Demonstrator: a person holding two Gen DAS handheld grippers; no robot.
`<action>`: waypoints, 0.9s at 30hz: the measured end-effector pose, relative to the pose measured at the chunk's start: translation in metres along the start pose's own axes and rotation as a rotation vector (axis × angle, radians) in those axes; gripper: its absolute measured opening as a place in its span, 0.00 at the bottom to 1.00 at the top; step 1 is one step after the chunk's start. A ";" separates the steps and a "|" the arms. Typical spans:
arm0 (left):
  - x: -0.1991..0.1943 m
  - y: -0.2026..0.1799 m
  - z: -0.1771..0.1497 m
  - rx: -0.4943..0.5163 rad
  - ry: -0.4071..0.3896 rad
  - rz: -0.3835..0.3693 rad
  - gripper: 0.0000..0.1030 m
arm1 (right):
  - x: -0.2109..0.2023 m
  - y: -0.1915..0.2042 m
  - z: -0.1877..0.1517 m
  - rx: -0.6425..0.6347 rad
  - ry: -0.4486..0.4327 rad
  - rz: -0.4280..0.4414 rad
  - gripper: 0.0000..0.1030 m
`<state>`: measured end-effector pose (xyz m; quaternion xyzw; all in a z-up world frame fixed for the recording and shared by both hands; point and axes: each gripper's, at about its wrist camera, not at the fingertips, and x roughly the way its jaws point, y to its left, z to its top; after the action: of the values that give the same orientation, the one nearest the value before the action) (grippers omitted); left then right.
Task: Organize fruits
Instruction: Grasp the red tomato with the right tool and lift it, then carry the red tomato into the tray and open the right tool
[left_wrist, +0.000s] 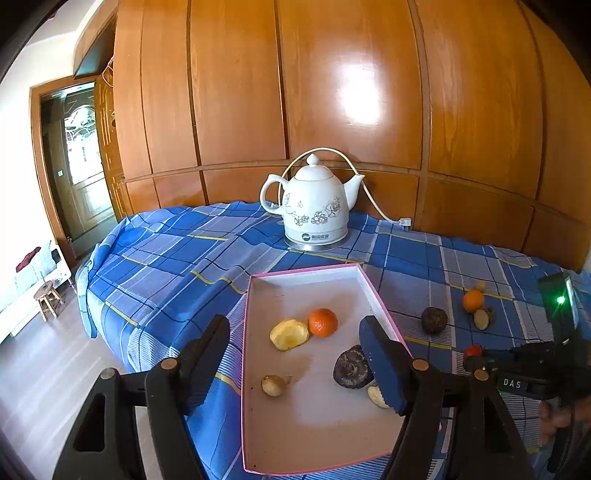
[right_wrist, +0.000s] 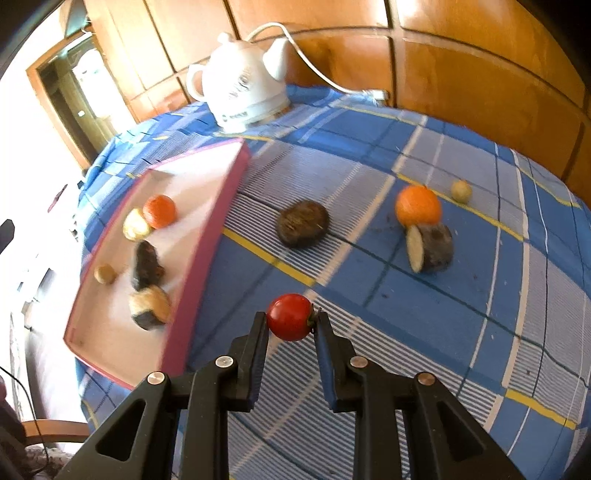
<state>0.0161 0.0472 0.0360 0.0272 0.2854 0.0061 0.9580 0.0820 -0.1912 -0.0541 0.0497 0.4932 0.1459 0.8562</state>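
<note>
— Right wrist view: what has the right hand-held gripper (right_wrist: 291, 320) got?
— A red cherry tomato (right_wrist: 290, 316), pinched at the tips between nearly closed jaws, above the blue plaid cloth (right_wrist: 461, 314) on the surface, just right of the pink-rimmed tray (right_wrist: 207, 236).
— And the left hand-held gripper (left_wrist: 295, 354)?
— Its jaws stand wide apart over the tray, gripping nothing; a dark fruit (left_wrist: 351, 367) lies just beside its right finger (left_wrist: 384, 369).
— Where is the rest?
— An orange (left_wrist: 323, 322), a yellow piece (left_wrist: 289, 334) and a small pale fruit (left_wrist: 274, 385) lie in the tray. A second orange (right_wrist: 418, 205), a cut dark piece (right_wrist: 430, 248) touching it and a brown fruit (right_wrist: 303, 223) remain on the cloth.
</note>
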 end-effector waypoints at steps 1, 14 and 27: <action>0.000 0.001 0.000 -0.002 0.000 0.000 0.71 | -0.002 0.004 0.002 -0.007 -0.006 0.007 0.24; -0.002 0.009 -0.002 -0.014 -0.005 0.017 0.72 | -0.001 0.072 0.042 -0.134 -0.036 0.113 0.24; -0.003 0.019 -0.002 -0.027 -0.025 0.049 0.75 | 0.056 0.113 0.071 -0.189 0.045 0.091 0.26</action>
<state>0.0124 0.0662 0.0373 0.0212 0.2727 0.0334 0.9613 0.1473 -0.0630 -0.0389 -0.0122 0.4933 0.2315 0.8384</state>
